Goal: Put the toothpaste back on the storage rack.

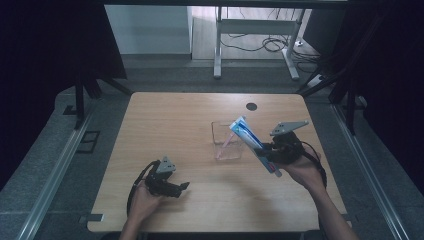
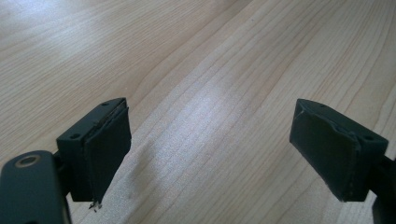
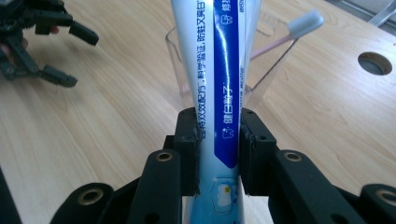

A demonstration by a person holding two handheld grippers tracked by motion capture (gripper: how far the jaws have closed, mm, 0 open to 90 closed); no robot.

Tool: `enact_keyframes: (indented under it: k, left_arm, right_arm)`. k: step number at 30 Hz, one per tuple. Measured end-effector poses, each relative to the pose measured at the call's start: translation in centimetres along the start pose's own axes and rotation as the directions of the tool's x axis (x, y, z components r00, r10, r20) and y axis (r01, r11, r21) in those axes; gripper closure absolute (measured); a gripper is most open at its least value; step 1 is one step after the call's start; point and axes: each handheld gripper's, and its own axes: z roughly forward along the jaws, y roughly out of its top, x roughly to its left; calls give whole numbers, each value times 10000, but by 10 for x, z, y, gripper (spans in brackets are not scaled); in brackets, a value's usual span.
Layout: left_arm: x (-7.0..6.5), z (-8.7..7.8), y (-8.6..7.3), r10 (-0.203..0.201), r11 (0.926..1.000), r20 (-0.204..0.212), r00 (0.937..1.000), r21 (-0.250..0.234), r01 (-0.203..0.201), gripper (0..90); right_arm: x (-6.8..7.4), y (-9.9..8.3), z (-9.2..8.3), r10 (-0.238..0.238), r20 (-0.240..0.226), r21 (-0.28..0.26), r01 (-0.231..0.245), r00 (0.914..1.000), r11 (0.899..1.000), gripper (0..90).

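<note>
A blue and white toothpaste tube (image 1: 252, 143) (image 3: 222, 79) is held tilted above the wooden table (image 1: 190, 125), its far end over a clear plastic cup (image 1: 227, 140) (image 3: 261, 65). My right gripper (image 1: 267, 150) (image 3: 219, 149) is shut on the tube near its lower end, both pads pressed against its sides. A pink toothbrush (image 1: 224, 145) with a white head (image 3: 306, 23) leans inside the cup. My left gripper (image 1: 182, 187) (image 2: 210, 154) rests low over the table at the front left, jaws wide apart with bare wood between them. It also appears far off as the left gripper (image 3: 42, 46).
A round cable hole (image 1: 251, 106) (image 3: 373, 63) sits in the table near the far edge. Beyond the table stand the legs of a white desk frame (image 1: 255, 45) with cables on the floor. Dark curtains hang at both sides.
</note>
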Motion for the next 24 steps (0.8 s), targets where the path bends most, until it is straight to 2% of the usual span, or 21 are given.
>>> enact_keyframes:
  k: [12,24]
  left_arm:
    - [0,0,0,39,10000,16,10000,-14,-39,128]
    - [0,-1,1,47,10000,34,10000,-21,-46,128]
  right_arm:
    - [-6,20,16,115,-72,-429,-118,9999,9990,726]
    - [-5,39,31,264,-233,-762,-281,9994,9967,726]
